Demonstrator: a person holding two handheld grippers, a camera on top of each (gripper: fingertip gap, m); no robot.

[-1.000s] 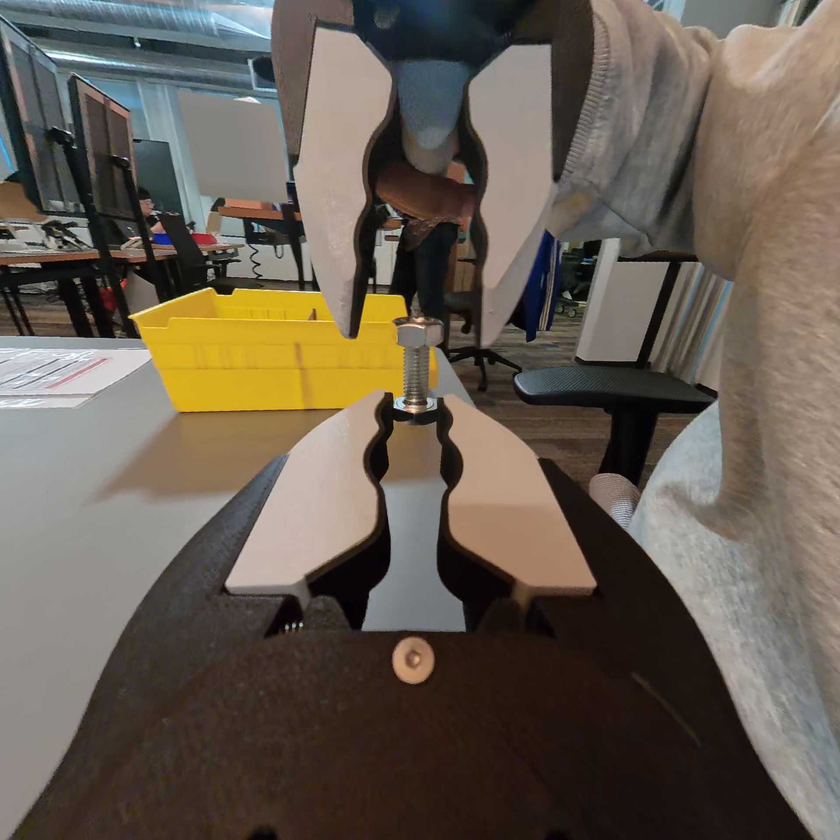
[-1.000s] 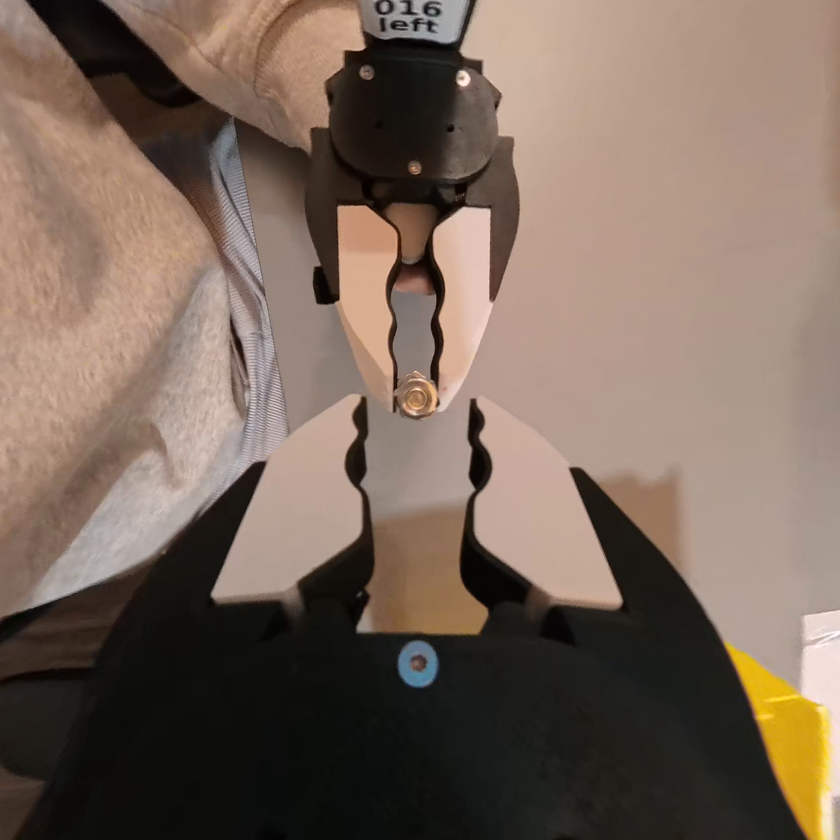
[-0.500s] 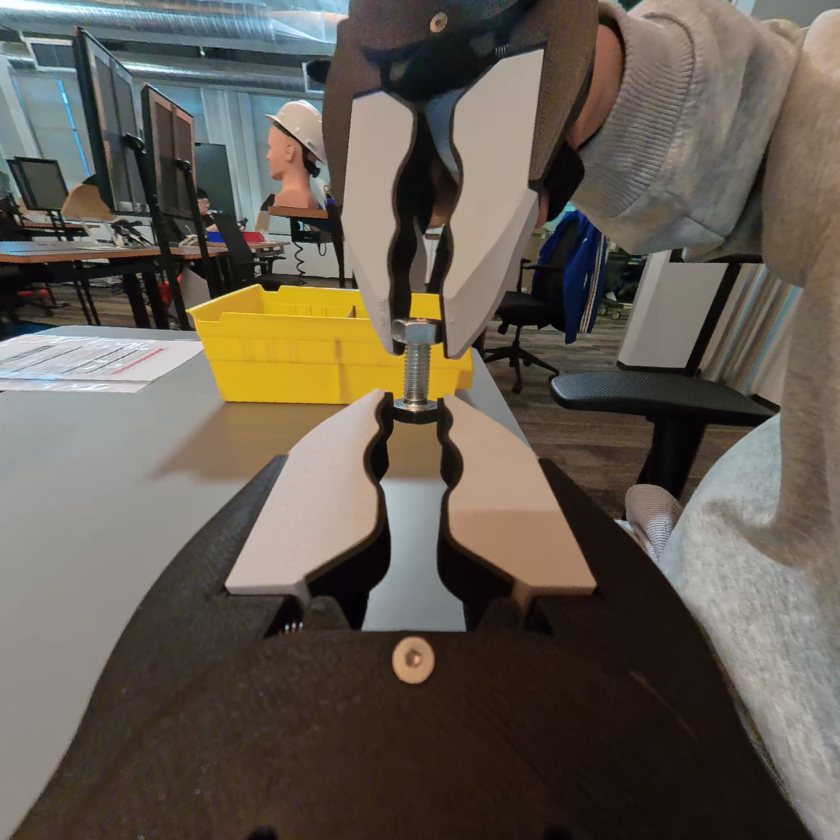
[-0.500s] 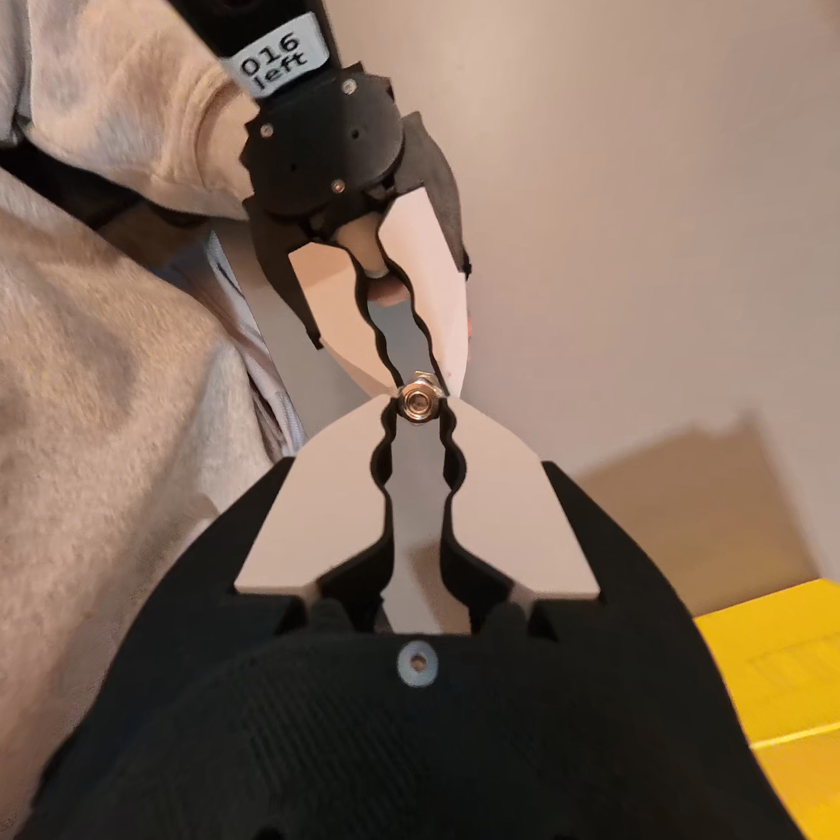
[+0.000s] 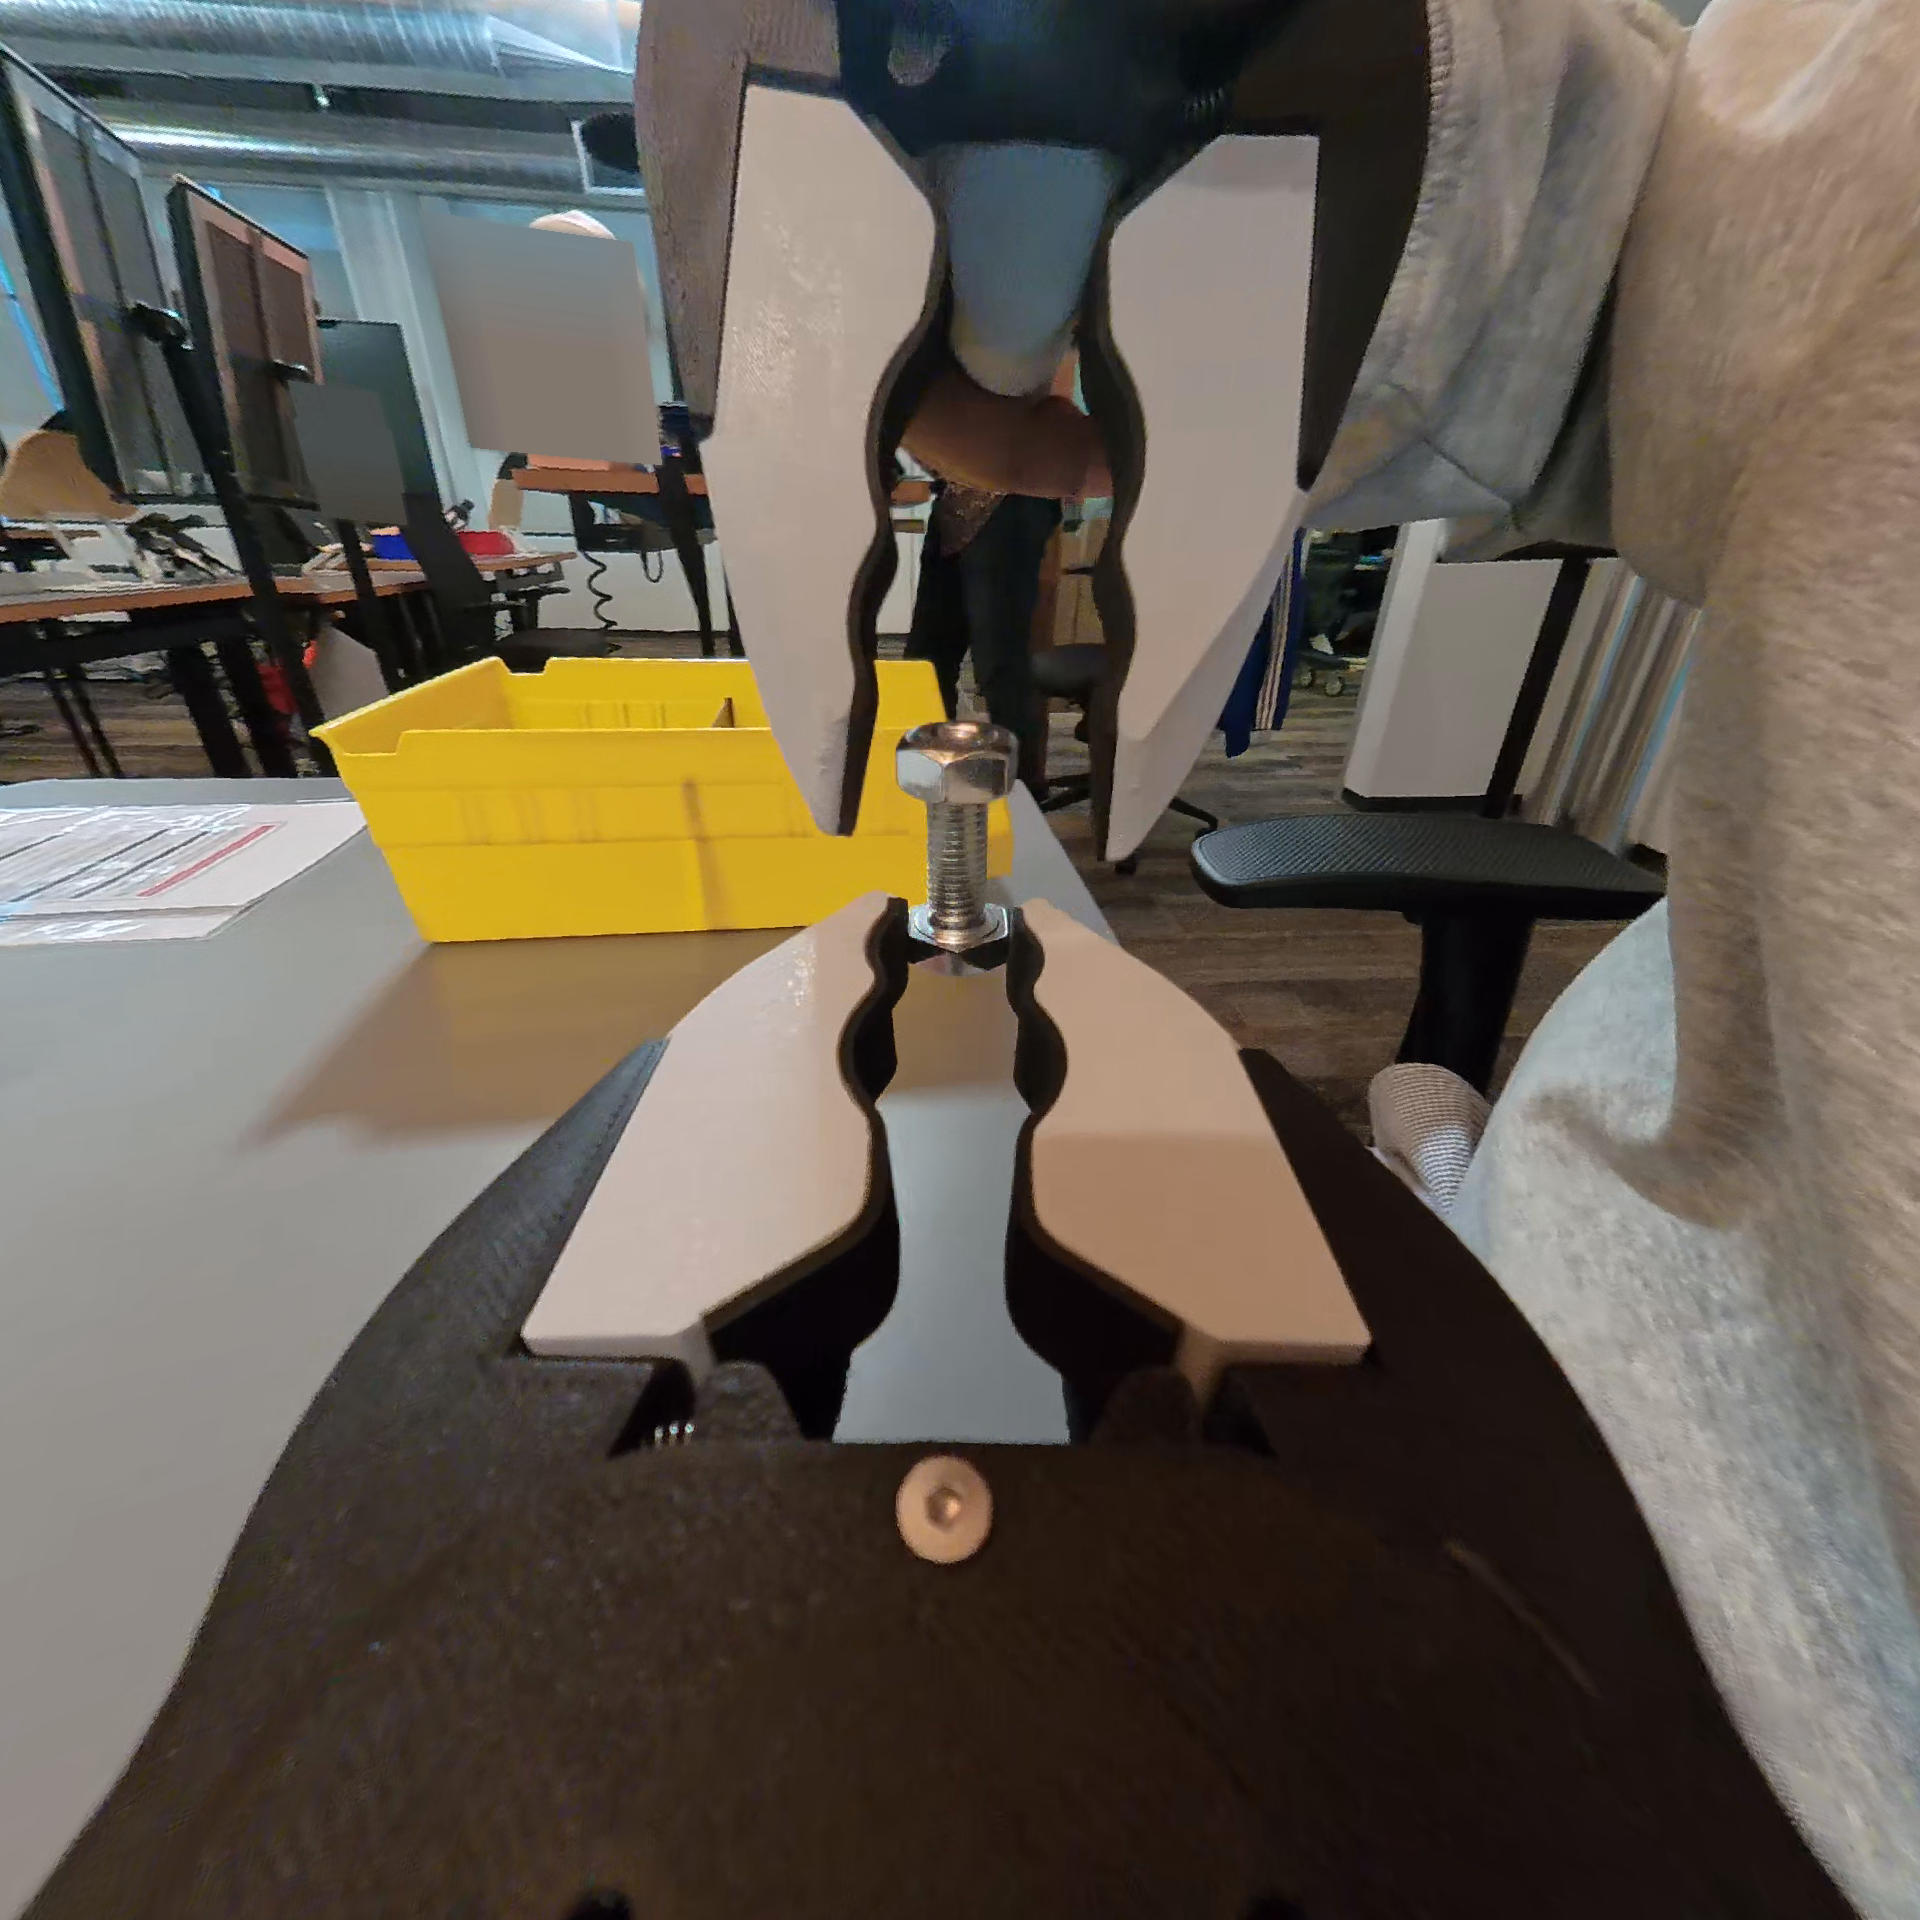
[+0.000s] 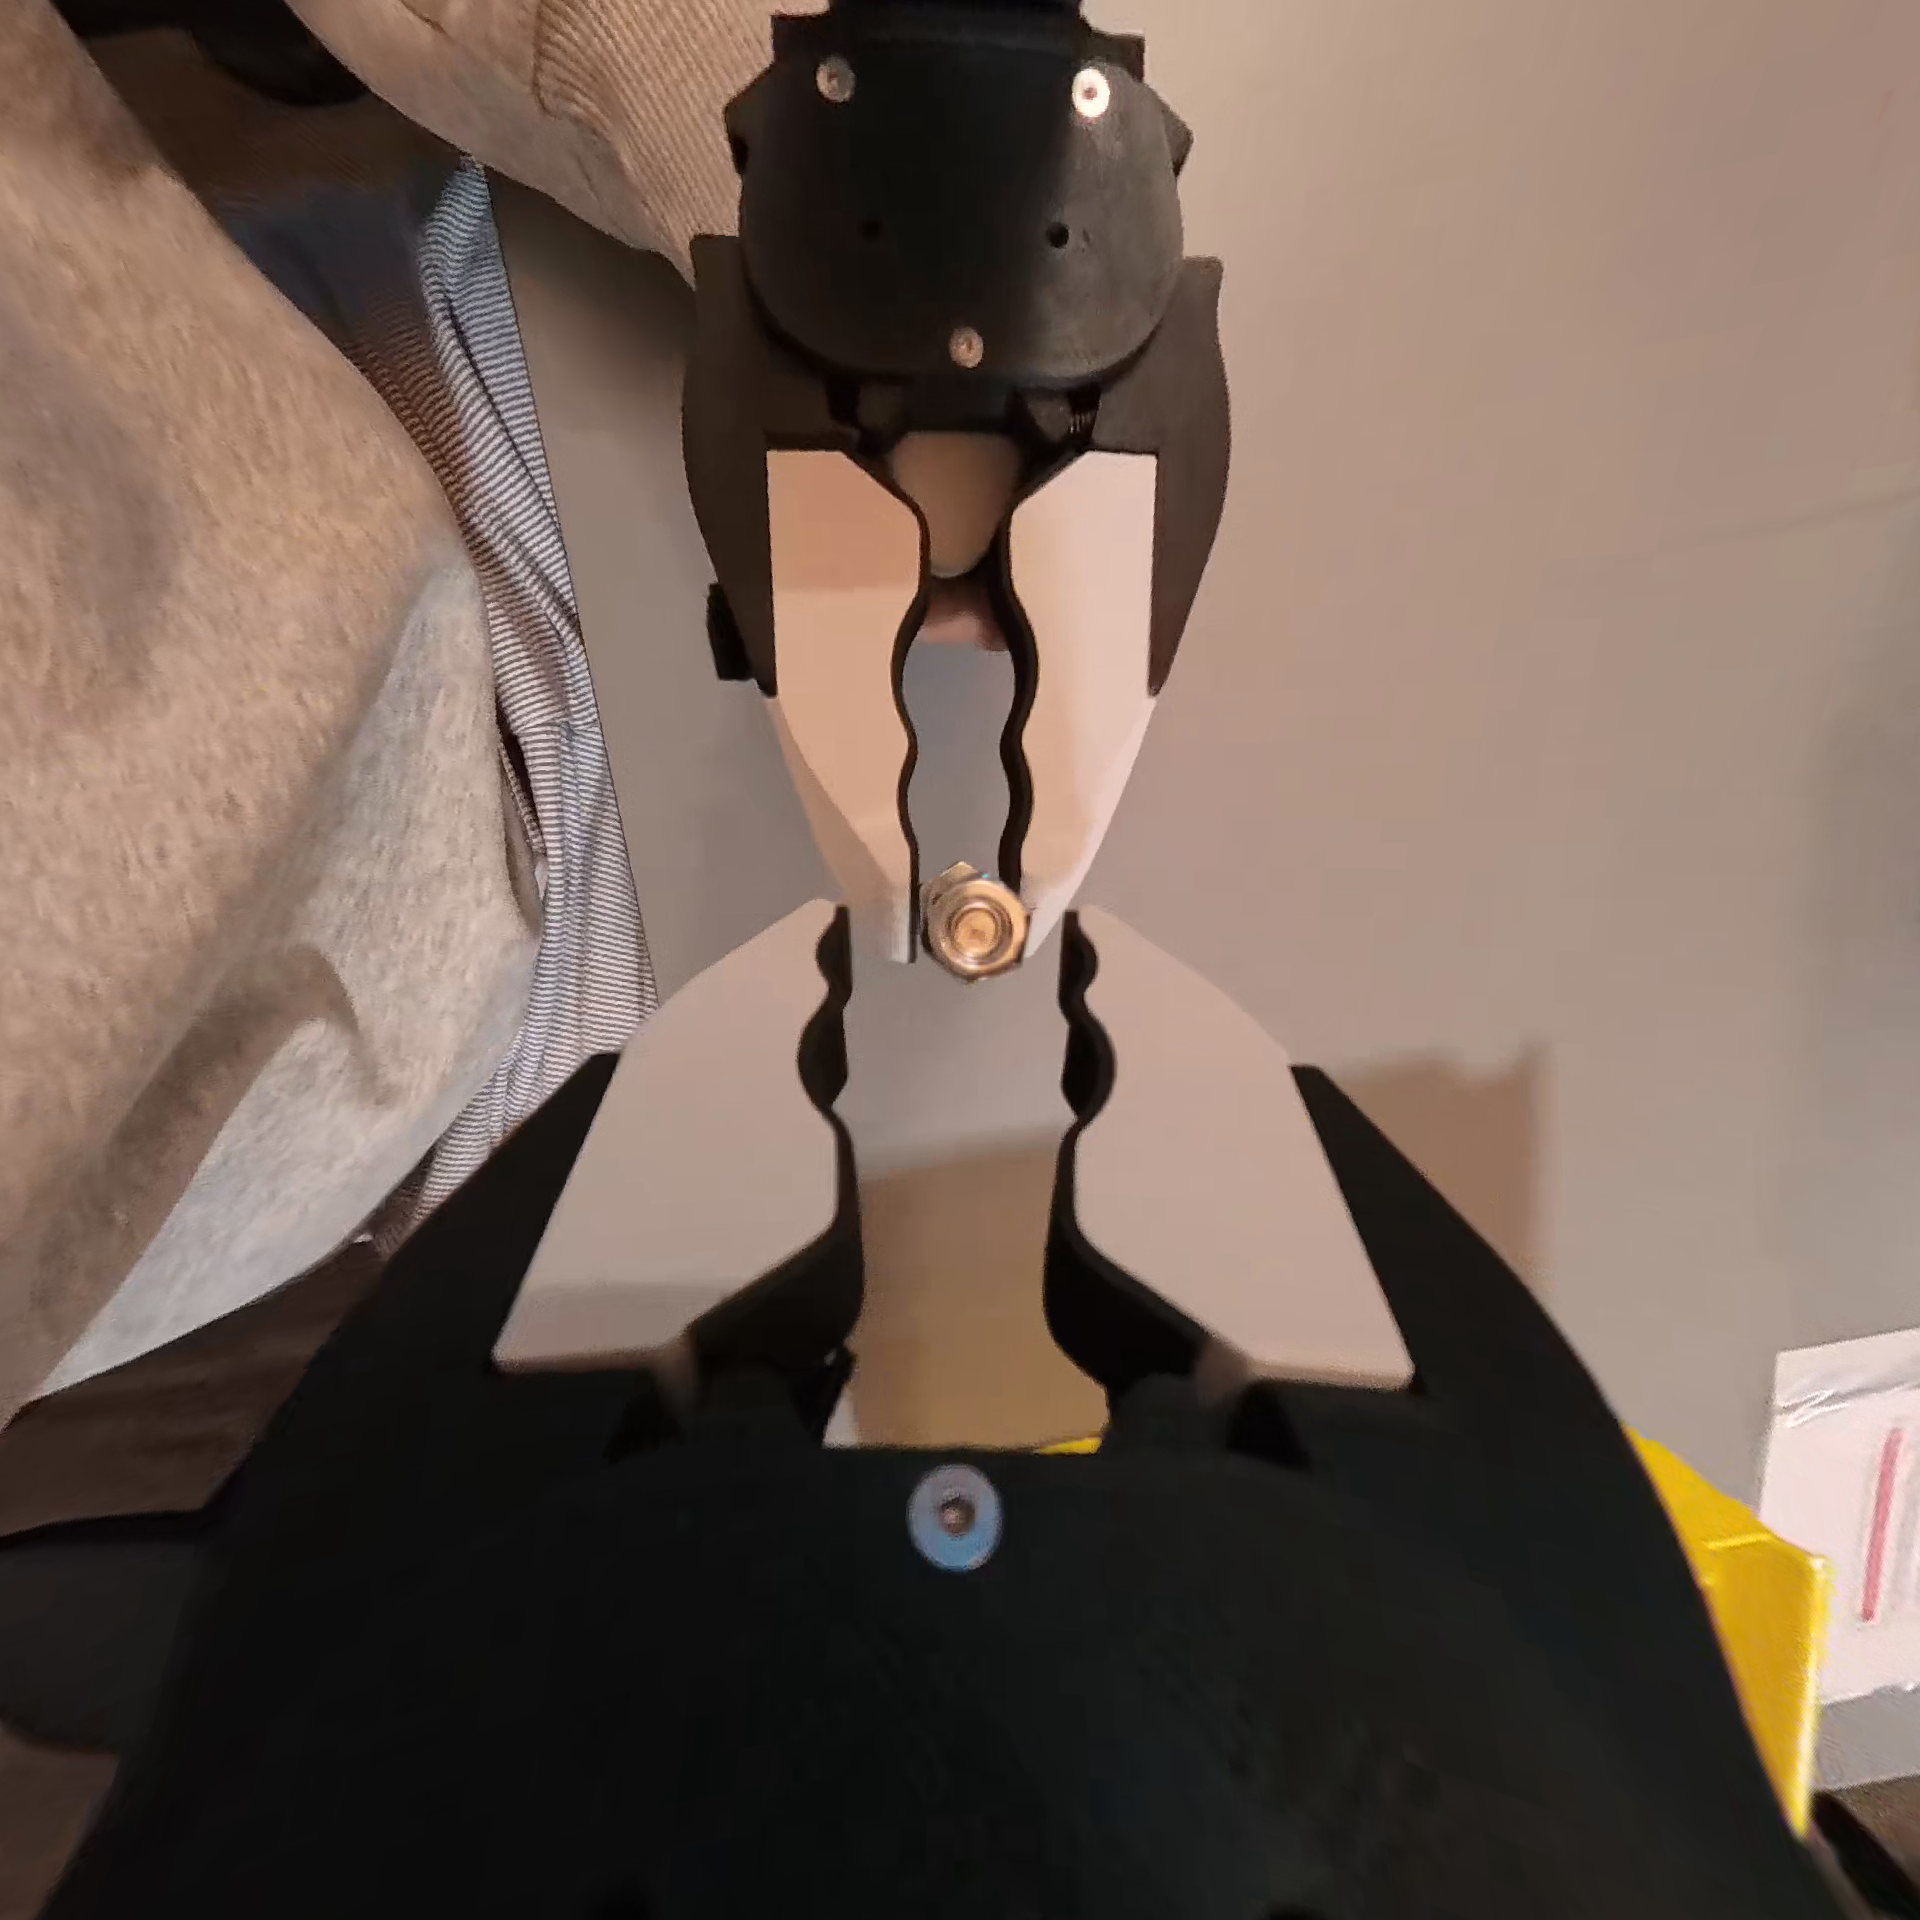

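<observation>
A silver hex-head bolt (image 5: 956,821) stands upright in the air above the near edge of a grey worktop (image 5: 208,1143). Its head is on top, and its threaded shank runs down into a hex nut (image 5: 954,925).

My left gripper (image 5: 954,914) points forward and level. Its jaws are clenched on the nut, pinching it at the very tips, and the bolt rises straight out of that grip.

My right gripper (image 5: 977,831) points straight down from above. Its jaws are released and spread wide, one white fingertip on each side of the bolt head. The tip toward the yellow bin is just beside the head, the other farther off, and neither touches it. In the right wrist view I look down the bolt's axis. The round face of the head sits between the left gripper's tips, with my own open tips on either side of it.

- A yellow plastic bin (image 5: 623,831) sits on the worktop behind the bolt.
- A printed sheet of paper (image 5: 135,862) lies flat beside the bin, toward the far edge.
- A grey sweatshirt sleeve (image 5: 1714,727) fills the side nearest me.
- A black office chair (image 5: 1423,862) stands beyond the worktop.
</observation>
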